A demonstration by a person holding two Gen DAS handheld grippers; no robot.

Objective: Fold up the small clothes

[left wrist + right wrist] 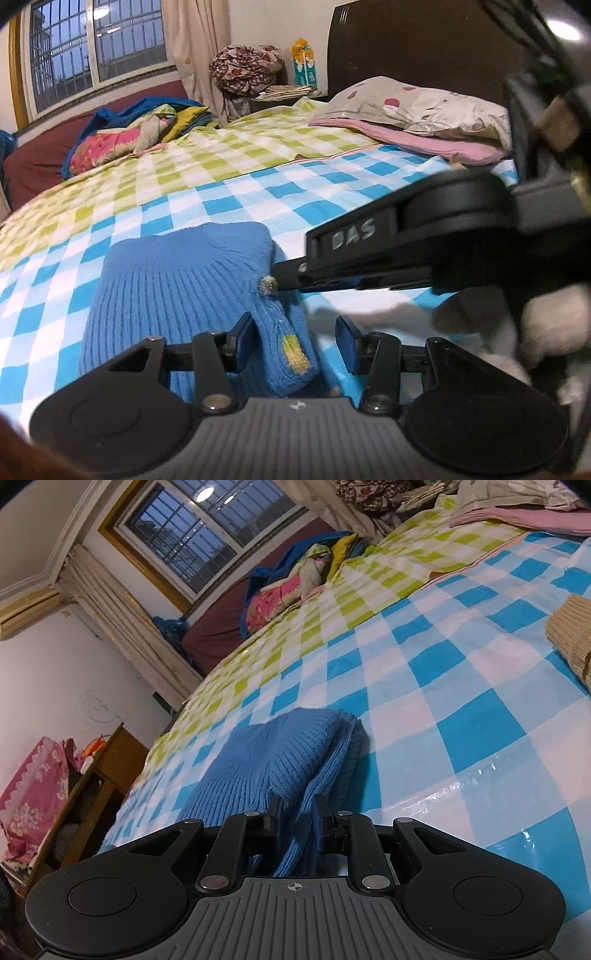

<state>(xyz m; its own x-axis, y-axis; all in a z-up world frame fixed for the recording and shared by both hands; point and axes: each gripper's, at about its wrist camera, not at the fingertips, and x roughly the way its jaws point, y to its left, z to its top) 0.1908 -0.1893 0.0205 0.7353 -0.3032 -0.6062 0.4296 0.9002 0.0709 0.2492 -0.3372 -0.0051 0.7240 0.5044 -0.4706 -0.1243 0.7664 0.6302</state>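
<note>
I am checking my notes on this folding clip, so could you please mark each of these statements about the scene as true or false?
1. The garment being folded is a red cotton shirt. False: it is a blue ribbed knit sweater.
2. The sweater lies on a checked bedsheet. True.
3. The left gripper is clamped shut on the sweater. False: its jaws stand apart, with a folded edge of the sweater between them, beside one pad only.
4. The right gripper has blue knit between its fingers. True, though its jaws are narrowly apart and do not visibly press on it.
5. A pillow lies at the head of the bed. True.
</note>
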